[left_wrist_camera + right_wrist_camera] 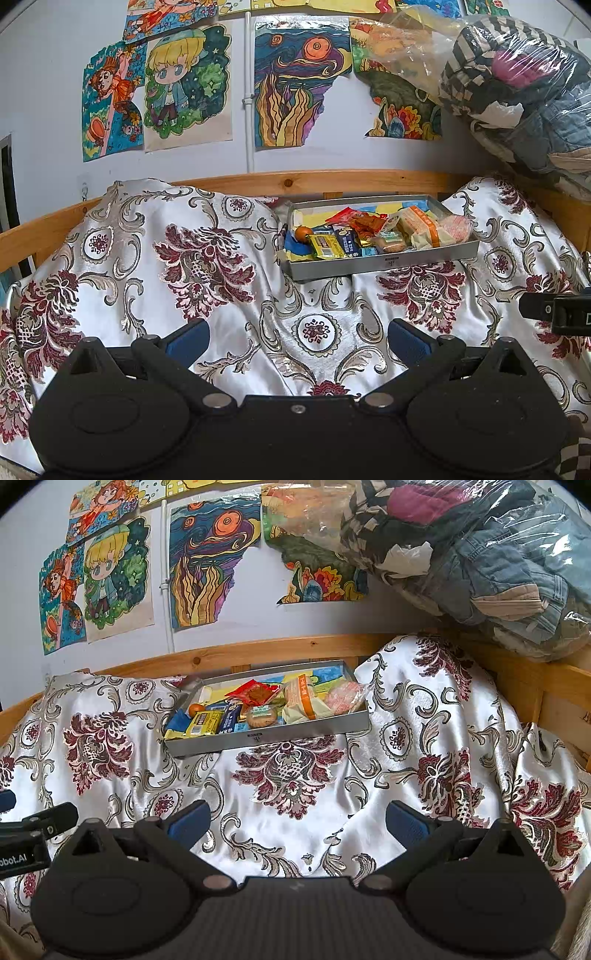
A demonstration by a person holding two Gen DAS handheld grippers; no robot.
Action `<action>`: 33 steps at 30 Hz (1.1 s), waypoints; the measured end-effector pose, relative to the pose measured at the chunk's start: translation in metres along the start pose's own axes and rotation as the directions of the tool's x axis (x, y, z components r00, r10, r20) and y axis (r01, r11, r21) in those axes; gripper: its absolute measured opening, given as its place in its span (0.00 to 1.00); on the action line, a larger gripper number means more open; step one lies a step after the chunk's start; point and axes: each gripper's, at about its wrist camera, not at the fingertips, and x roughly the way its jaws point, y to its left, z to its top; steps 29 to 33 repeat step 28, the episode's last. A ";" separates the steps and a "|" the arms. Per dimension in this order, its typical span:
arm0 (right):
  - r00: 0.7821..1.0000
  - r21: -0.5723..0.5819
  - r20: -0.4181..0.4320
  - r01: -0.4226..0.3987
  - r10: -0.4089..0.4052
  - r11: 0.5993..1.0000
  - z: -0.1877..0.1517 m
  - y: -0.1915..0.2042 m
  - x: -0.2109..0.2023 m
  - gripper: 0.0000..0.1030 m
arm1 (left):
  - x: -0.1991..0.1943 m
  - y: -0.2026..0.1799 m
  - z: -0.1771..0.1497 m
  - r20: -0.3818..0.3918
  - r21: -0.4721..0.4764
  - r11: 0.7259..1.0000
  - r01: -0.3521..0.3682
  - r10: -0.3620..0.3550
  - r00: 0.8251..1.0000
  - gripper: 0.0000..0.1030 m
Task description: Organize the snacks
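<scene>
A shallow grey metal tray (384, 264) (266, 738) rests on the patterned cloth near the wooden rail, filled with several wrapped snacks. Among them are a yellow packet (325, 246) (203, 723), a small orange (303, 232) (195, 709), a red packet (255, 692), a round biscuit (261, 716) and an orange-striped pack (424, 227) (306, 698). My left gripper (299, 341) hovers open over the cloth, well short of the tray, nothing between its blue pads. My right gripper (297, 821) is likewise open and empty, nearer than the tray.
A white cloth with maroon floral pattern (207, 266) (424, 738) covers the bed in folds. A wooden rail (314, 181) (258, 650) runs behind. A clear plastic bag of clothes (517, 85) (480, 554) sits at the right. Drawings hang on the wall (188, 85).
</scene>
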 end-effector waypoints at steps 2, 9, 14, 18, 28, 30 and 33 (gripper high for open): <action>1.000 0.000 0.000 0.000 0.000 1.000 0.000 0.000 0.000 1.00 | 0.000 0.000 0.001 -0.003 -0.004 1.000 0.001 -0.001 1.000 0.99; 1.000 -0.001 -0.002 0.000 0.000 1.000 0.000 0.000 0.000 1.00 | 0.002 -0.001 0.002 -0.015 -0.015 0.999 -0.042 0.042 0.999 0.99; 1.000 -0.002 -0.003 0.002 -0.002 1.000 0.000 -0.001 0.000 1.00 | 0.003 0.000 0.001 -0.029 -0.033 0.998 -0.050 0.049 0.998 0.99; 1.000 -0.003 -0.005 0.002 -0.002 1.000 -0.001 -0.002 0.000 1.00 | 0.003 0.000 0.001 -0.032 -0.038 0.998 -0.049 0.047 0.998 0.99; 1.000 -0.003 -0.014 0.007 -0.007 1.000 -0.002 -0.001 0.000 1.00 | 0.003 -0.002 0.000 -0.031 -0.038 0.998 -0.045 0.044 0.999 0.99; 1.000 -0.003 -0.014 0.007 -0.007 1.000 -0.002 -0.001 0.000 1.00 | 0.003 -0.002 0.000 -0.031 -0.038 0.998 -0.045 0.044 0.999 0.99; 1.000 -0.003 -0.014 0.007 -0.007 1.000 -0.002 -0.001 0.000 1.00 | 0.003 -0.002 0.000 -0.031 -0.038 0.998 -0.045 0.044 0.999 0.99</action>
